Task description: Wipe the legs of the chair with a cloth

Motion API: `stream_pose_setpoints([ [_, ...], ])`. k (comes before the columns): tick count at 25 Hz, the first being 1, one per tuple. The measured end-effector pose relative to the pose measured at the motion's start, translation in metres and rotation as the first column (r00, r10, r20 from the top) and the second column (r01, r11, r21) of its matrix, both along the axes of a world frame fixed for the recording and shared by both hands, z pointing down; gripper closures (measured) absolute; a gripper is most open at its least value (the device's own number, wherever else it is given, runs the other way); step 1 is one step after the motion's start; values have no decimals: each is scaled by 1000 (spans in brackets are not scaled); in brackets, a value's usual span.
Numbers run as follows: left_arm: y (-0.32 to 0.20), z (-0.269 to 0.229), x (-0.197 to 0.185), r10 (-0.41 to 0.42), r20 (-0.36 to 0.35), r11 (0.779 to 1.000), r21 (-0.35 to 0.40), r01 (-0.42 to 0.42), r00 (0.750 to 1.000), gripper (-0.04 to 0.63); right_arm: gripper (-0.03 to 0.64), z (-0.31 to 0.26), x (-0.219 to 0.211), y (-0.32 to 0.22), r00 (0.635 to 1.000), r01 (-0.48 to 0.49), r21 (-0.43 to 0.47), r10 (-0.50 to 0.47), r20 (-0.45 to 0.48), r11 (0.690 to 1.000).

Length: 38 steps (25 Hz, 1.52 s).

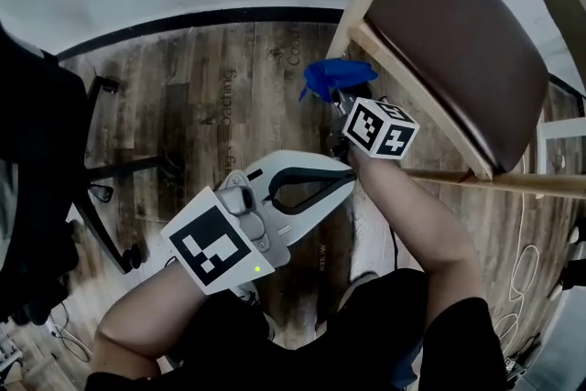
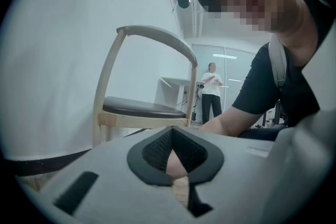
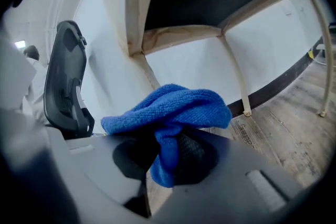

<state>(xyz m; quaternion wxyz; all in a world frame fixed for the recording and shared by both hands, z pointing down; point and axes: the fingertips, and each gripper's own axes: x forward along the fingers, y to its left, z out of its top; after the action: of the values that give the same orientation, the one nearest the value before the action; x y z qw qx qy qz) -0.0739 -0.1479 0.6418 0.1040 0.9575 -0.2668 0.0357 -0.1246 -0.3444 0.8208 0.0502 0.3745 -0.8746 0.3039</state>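
Note:
The wooden chair [image 1: 458, 41] with a dark brown seat stands at the upper right of the head view. My right gripper [image 1: 337, 98] is shut on a blue cloth [image 1: 335, 76], which sits beside the chair's front leg [image 1: 352, 18]. In the right gripper view the cloth [image 3: 173, 107] bunches over the jaws, just below that pale leg [image 3: 137, 2] and the seat's underside. My left gripper [image 1: 348, 179] is shut with nothing in it, held low next to the right forearm. In the left gripper view the whole chair [image 2: 142, 108] stands upright ahead.
A black office chair [image 1: 46, 169] with its wheeled base stands to the left on the wood floor [image 1: 201, 87]. Cables [image 1: 526, 243] lie on the floor at the right. A white wall with a dark skirting [image 1: 201, 18] runs behind. A person [image 2: 211, 92] stands far off.

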Motion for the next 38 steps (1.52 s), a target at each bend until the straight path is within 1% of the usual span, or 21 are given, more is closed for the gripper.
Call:
stream_pose_setpoints([
  [4, 0, -12, 15, 42, -25, 999, 34, -42, 999, 597, 551, -36, -2, 0, 993, -56, -7, 56, 108, 998],
  [8, 6, -17, 23, 75, -34, 995, 61, -73, 997, 597, 552, -66, -1, 1, 968, -104, -28, 108, 227, 994],
  [11, 4, -17, 20, 71, -38, 995, 66, -68, 997, 597, 552, -83, -2, 1, 932, -124, -88, 147, 331, 988],
  [13, 2, -19, 17, 63, -46, 996, 66, -60, 997, 597, 552, -92, -3, 3, 906, -120, -118, 157, 393, 986],
  [15, 2, -22, 15, 58, -55, 996, 68, -55, 997, 597, 552, -102, -6, 4, 883, -111, -130, 158, 443, 985],
  [18, 5, -24, 10, 55, -68, 996, 76, -50, 996, 597, 552, -108, -10, 4, 845, -114, -176, 188, 500, 978],
  [21, 7, -23, 9, 60, -72, 995, 81, -54, 996, 597, 554, -113, -8, 7, 829, -107, -190, 193, 524, 976],
  [23, 4, -22, 10, 58, -74, 995, 81, -52, 996, 597, 554, -121, -3, 10, 825, -98, -183, 182, 534, 978],
  [26, 0, -23, 11, 45, -95, 996, 77, -37, 994, 597, 554, -129, 6, 19, 821, -79, -186, 170, 545, 979],
  [30, -1, -25, 22, 59, -97, 995, 82, -51, 994, 597, 554, -136, 37, 33, 828, -87, -205, 185, 529, 975],
  [33, -1, -23, 27, 71, -97, 995, 82, -64, 993, 597, 554, -138, 65, 47, 841, -100, -201, 191, 507, 974],
  [38, -4, -22, 31, 54, -110, 996, 71, -46, 993, 597, 554, -138, 108, 68, 866, -114, -189, 191, 463, 975],
])
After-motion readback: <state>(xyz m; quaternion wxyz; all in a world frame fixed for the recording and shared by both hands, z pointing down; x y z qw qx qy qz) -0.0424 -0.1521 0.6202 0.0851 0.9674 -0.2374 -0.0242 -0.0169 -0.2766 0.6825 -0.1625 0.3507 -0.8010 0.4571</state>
